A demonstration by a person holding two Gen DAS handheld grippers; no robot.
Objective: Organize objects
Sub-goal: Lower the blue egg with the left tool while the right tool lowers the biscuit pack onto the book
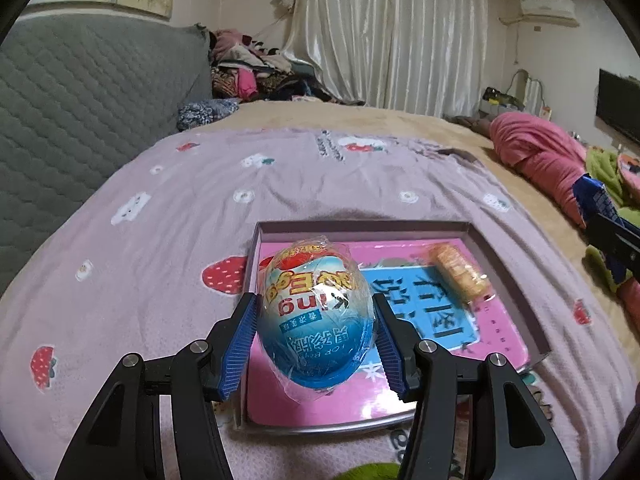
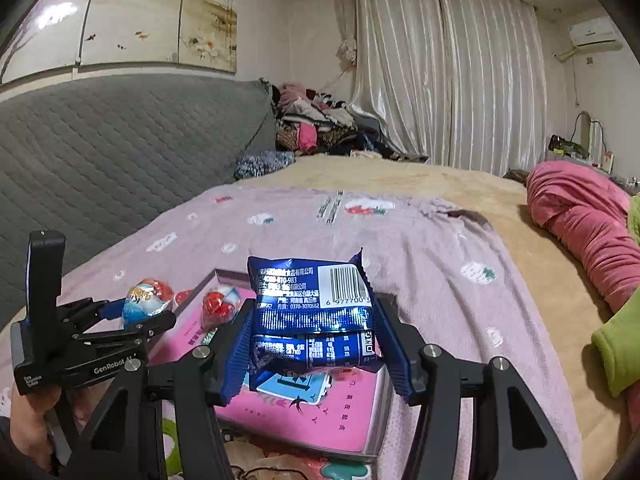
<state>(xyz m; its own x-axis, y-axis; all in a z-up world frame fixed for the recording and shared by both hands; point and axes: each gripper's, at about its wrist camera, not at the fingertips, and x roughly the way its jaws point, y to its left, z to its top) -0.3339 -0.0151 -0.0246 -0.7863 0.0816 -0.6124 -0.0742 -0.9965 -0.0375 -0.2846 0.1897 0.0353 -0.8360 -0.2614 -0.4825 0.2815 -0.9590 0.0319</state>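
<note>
Jaws first: left gripper clamped on the toy egg, pads pressing its wide middle, hanging just over the near-left corner of the shallow box on the bed. Looks light and hard-shelled under crinkly plastic wrap (slippery stuff, could squirt out if squeezed off-centre), so best held right at the fattest part, like now. Already lying in the box: a small roll of biscuits, near the far right side. Over on the right, right gripper closed on the blue snack packet, pads pinching both side edges above the box. Soft, puffy, nearly weightless, probably crushable inside, so a gentle pinch only.
</note>
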